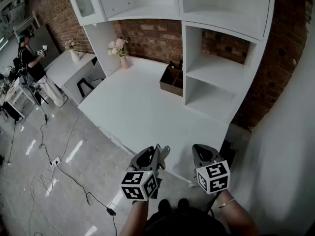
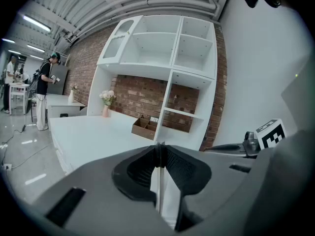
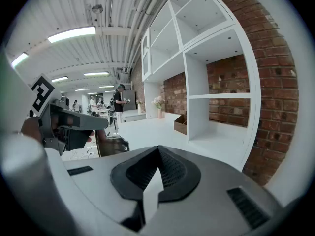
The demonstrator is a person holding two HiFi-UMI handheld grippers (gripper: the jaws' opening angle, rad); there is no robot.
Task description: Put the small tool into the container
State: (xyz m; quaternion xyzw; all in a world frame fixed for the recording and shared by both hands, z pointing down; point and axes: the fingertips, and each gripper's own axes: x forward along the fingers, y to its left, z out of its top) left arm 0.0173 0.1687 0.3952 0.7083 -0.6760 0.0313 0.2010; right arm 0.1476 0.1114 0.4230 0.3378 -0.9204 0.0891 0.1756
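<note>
Two handheld tools poised at a white counter (image 1: 142,107)
At lower frame, left tool (image 1: 159,150) and right tool (image 1: 202,149) show jaws drawn narrow, tips together. The brown compartmented container (image 1: 172,81) sits upper centre, beside the shelf unit (image 1: 211,77).

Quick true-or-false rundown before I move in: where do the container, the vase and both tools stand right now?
1. The container stands on the white table, beside the shelf unit. True.
2. The right tool has its jaws wide apart. False: they meet at the tips, with nothing between them.
3. A vase of flowers stands at the table's back. True.
4. The left tool hangs over the container. False: it is at the table's near edge, well short of the container.
5. Nobody else is in the room. False: a person stands at the far left.
</note>
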